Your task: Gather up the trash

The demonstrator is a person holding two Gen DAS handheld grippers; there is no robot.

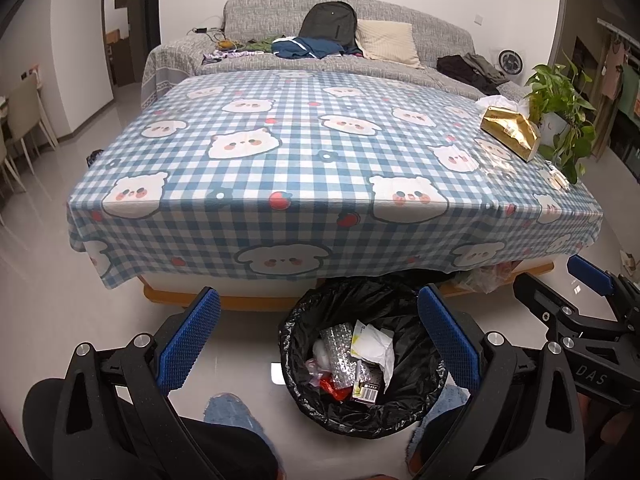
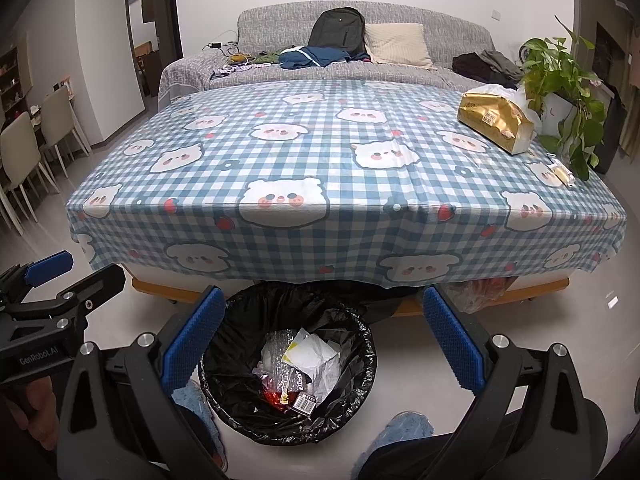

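Currently I hold the left gripper (image 1: pixel 320 338) and the right gripper (image 2: pixel 324 338) low and level, side by side, both aimed at the surface (image 1: pixel 320 152); each has its jaws spread wide with nothing between them. The trash bin (image 2: pixel 362 380) stands upright on the floor just before the surface's near edge, its mouth facing up. Its black liner holds the trash (image 2: pixel 308 364): crumpled paper, bubble wrap, small packets.
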